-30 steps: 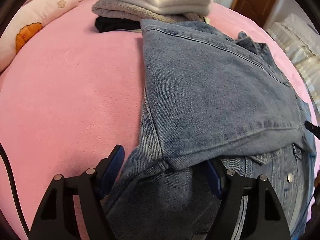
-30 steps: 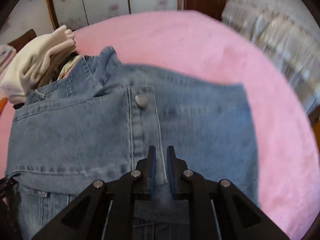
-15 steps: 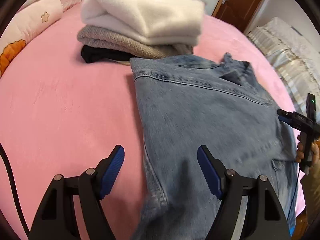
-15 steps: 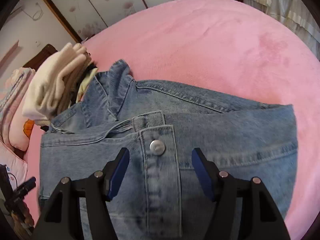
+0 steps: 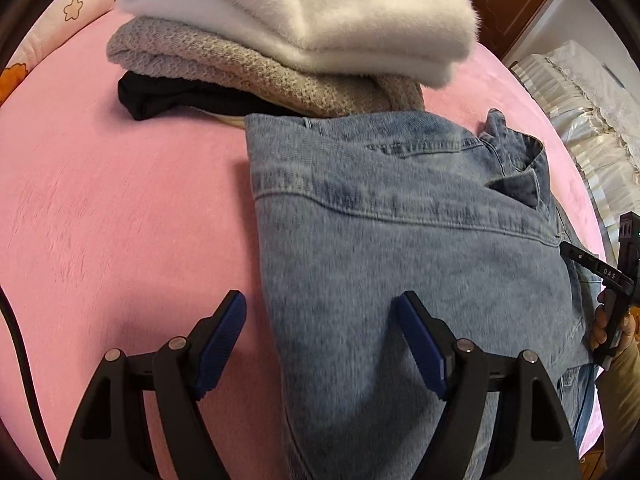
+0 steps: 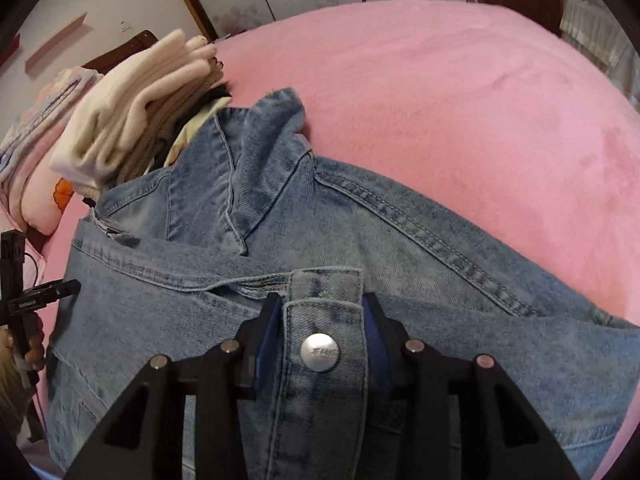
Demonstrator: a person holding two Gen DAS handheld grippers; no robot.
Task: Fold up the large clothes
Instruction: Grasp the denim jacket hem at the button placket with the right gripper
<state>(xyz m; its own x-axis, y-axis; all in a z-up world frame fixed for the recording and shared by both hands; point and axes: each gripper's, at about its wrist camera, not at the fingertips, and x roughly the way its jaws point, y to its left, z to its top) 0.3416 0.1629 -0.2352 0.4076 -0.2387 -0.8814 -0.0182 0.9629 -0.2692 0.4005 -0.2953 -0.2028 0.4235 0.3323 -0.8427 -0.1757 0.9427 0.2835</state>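
Right gripper [image 6: 320,312], shut a second ago and then flung wide over the button, is now closing again on the buttoned placket [image 6: 320,360] of the jacket [image 6: 400,264]; its pads flank the strip, though whether they already pinch it is hard to tell. Left gripper [image 5: 320,316] has let go of the hem it held and stands wide, opening a little more, over the jacket's left folded edge, one pad above denim, the other above the pink bed [image 5: 100,200]. So one fold looks finished and the next grab is being set up. The jacket lies flat mid-bed, sleeves tucked in, collar [image 6: 240,168] at the far end. Just beyond it sits the pile [image 5: 280,40].

Count: one jacket, one steel button [image 6: 320,352] in view, two grippers, and at least four folded garments in the pile: white, grey, black and a pale sliver beneath. One pillow [image 5: 52,28] lies farthest left.
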